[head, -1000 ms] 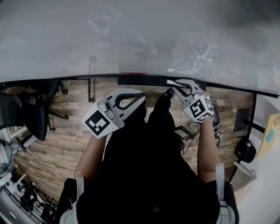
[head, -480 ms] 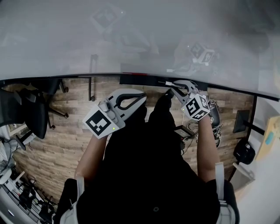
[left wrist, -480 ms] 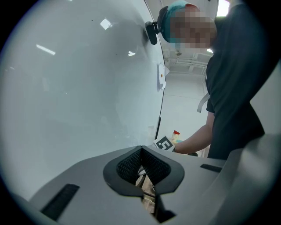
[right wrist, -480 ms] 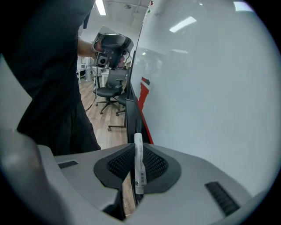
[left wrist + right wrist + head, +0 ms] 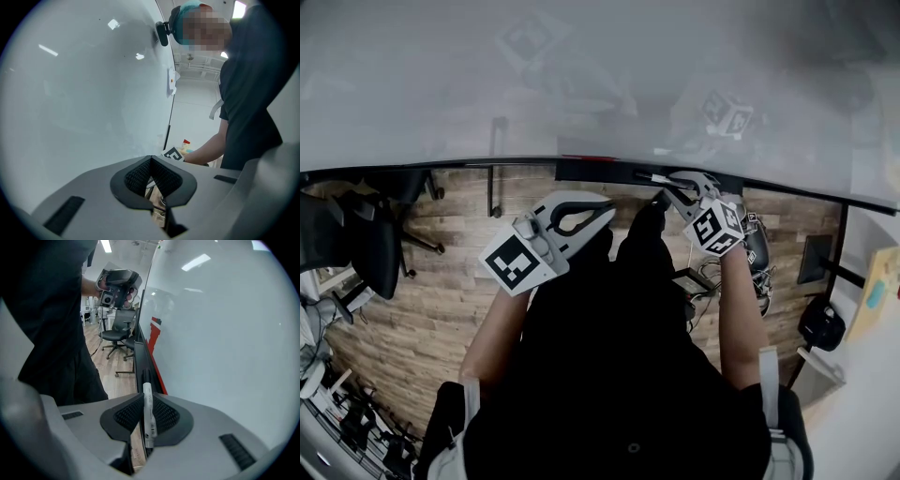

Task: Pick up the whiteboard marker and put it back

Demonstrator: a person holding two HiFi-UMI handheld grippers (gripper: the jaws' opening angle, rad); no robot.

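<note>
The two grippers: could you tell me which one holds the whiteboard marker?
The right gripper: a white whiteboard marker is clamped between its jaws, while the left gripper is shut on nothing.

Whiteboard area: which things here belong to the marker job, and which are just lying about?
Part of the job:
- marker, clamped in the right gripper
- whiteboard
- tray along the whiteboard's lower edge

Just about:
- left gripper, shut and empty
- office chair on the wooden floor
</note>
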